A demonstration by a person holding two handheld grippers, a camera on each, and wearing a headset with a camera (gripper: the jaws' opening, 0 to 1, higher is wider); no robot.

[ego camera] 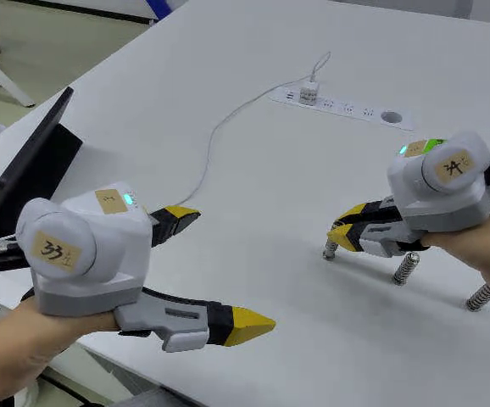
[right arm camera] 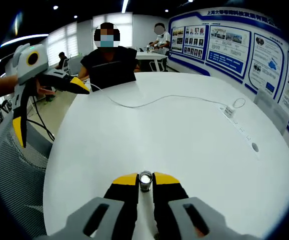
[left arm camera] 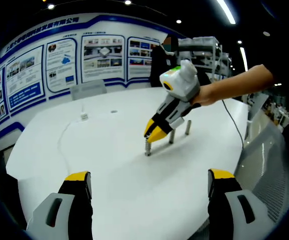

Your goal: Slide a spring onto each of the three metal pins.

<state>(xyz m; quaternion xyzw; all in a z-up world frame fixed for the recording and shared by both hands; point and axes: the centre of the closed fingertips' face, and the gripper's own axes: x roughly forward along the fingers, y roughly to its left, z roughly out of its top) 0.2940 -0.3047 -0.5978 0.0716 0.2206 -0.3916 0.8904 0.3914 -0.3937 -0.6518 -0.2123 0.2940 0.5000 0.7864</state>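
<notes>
Steel spring (left arm camera: pixel 147 146) on the end pin (right arm camera: pixel 145 179), standing on the white table (ego camera: pixel 279 178), is pinched near its top by the right gripper (ego camera: pixel 345 225); pressing straight down the pin, then releasing gently, should seat it. The left gripper (ego camera: pixel 228 267) hangs wide open, empty.

A power strip (ego camera: pixel 340 107), a white cable (ego camera: pixel 219 127) and a dark tablet (ego camera: pixel 29 165) sit on the table (ego camera: pixel 296 322).

The left gripper (ego camera: pixel 228 267) and right gripper (ego camera: pixel 342 227) share rounded white-and-grey housings, small green lights, black jaws with yellow tips and tan handwritten stickers (ego camera: pixel 56 251), reading 33 on the left and 34 on the right.
</notes>
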